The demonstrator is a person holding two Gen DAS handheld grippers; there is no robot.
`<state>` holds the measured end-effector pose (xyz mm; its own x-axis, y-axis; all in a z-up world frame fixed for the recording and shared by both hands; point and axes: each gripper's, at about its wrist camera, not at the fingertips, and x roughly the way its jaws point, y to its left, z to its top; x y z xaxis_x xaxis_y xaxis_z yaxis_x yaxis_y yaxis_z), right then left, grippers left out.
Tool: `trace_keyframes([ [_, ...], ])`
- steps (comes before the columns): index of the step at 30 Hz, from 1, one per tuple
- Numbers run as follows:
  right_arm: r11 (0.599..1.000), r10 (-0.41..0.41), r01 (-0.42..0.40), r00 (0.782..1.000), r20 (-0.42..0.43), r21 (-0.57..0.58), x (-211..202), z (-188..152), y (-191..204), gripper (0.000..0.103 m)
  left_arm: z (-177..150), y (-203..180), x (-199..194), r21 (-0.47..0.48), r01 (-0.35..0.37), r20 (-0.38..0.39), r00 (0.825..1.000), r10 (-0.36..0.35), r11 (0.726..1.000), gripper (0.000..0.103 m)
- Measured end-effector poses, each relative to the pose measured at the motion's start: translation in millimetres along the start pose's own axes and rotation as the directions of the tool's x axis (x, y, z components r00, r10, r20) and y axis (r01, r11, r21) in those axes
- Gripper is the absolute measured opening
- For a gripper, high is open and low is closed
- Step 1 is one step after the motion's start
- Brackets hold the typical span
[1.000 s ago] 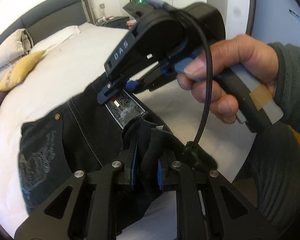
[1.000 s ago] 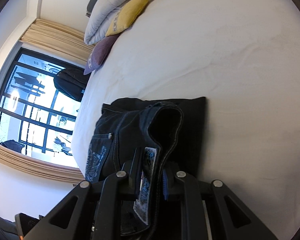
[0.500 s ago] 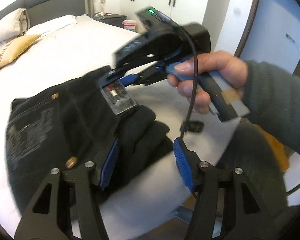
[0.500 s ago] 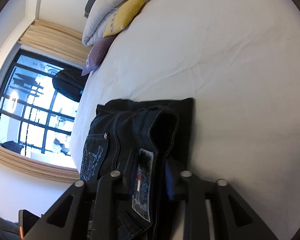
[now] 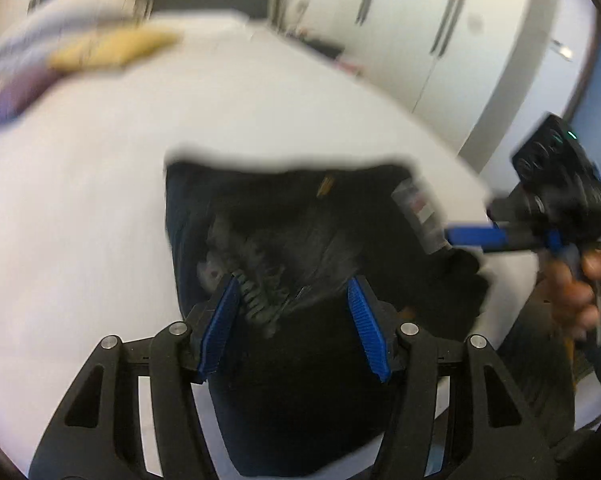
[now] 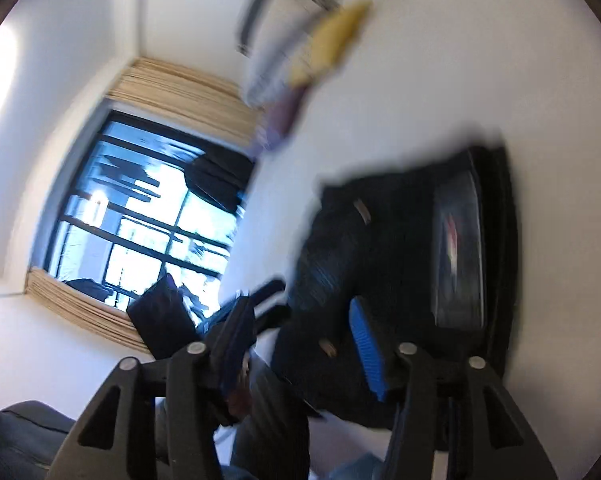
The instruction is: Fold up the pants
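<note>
The dark jeans (image 5: 300, 248) lie folded in a compact stack on the white bed (image 5: 100, 208), waist label up. My left gripper (image 5: 292, 300) is open above the near part of the stack, holding nothing. My right gripper (image 6: 300, 320) is open too, drawn back from the jeans (image 6: 400, 264); it also shows in the left wrist view (image 5: 472, 236) at the stack's right edge, held in a hand. Both views are motion-blurred.
Yellow (image 5: 112, 48), purple and white pillows lie at the head of the bed. White wardrobe doors (image 5: 420, 20) stand beyond it. A large window (image 6: 140, 216) with a dark bag below it is to the left.
Both grippers have opened and let go of the jeans. Both have pulled back from the stack, which now rests on the bed.
</note>
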<state>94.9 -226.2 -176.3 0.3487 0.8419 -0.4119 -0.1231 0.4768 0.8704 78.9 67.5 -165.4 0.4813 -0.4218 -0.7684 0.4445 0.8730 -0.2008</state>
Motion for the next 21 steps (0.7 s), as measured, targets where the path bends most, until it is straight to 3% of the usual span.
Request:
trace_keyframes([
  [1,0.998,-0.054,0.055,0.998,-0.02,0.027,7.7,-5.7,-13.6,0.052,-9.7,4.5,11.8,-0.017,-0.002,-0.021,1.0,0.001,1.0,0.055],
  [3,0.995,-0.067,0.066,0.998,0.003,0.075,7.8,-13.7,-40.2,0.007,-24.9,8.7,12.4,-0.036,-0.001,0.007,1.0,0.001,0.999,0.055],
  [4,0.989,-0.074,0.069,0.997,0.029,0.128,-0.6,-15.3,-53.8,0.0,-27.7,8.4,8.7,-0.043,-0.005,0.019,1.0,0.005,0.999,0.055],
  [5,0.986,-0.069,0.062,0.997,0.044,0.152,-8.2,-14.9,-58.8,0.0,-29.6,7.8,5.0,-0.048,-0.007,0.021,1.0,0.008,0.999,0.055],
  [7,0.984,-0.135,0.127,0.989,0.059,0.121,-21.7,-9.2,-50.8,0.004,-31.2,6.4,-2.5,-0.034,-0.009,0.026,1.0,0.01,0.999,0.055],
  [8,0.985,-0.145,0.137,0.987,0.065,0.109,-26.6,-3.7,-44.1,0.013,-31.4,6.7,-5.0,-0.029,-0.011,0.028,1.0,0.011,1.0,0.055],
  [9,0.988,-0.123,0.115,0.99,0.075,0.099,-29.4,4.7,-34.4,0.035,-33.4,6.0,-5.0,-0.029,-0.013,0.025,1.0,0.014,0.999,0.055],
  [11,0.997,-0.058,0.054,0.994,0.096,0.05,-25.1,24.5,-7.9,0.065,-32.8,5.7,-5.1,-0.032,-0.021,0.024,0.999,0.022,0.999,0.055],
  [13,1.0,0.018,-0.017,0.999,0.044,-0.016,4.0,49.8,22.6,0.067,-32.2,3.4,-2.8,-0.031,-0.033,0.021,0.999,0.033,0.999,0.057],
  [16,0.992,0.1,-0.109,0.984,-0.146,-0.058,81.2,83.9,53.6,0.075,-37.4,-6.9,-5.0,-0.021,-0.048,0.018,0.999,0.049,0.999,0.057],
  [18,0.994,0.079,-0.096,0.969,-0.233,-0.062,131.9,101.8,56.9,0.075,-36.7,-9.8,-0.5,-0.015,-0.054,0.014,0.998,0.054,0.998,0.057],
  [21,0.995,0.102,-0.092,0.946,-0.308,0.049,185.8,122.7,38.7,0.075,-36.0,-11.2,1.8,-0.006,-0.065,0.006,0.998,0.065,0.998,0.057],
])
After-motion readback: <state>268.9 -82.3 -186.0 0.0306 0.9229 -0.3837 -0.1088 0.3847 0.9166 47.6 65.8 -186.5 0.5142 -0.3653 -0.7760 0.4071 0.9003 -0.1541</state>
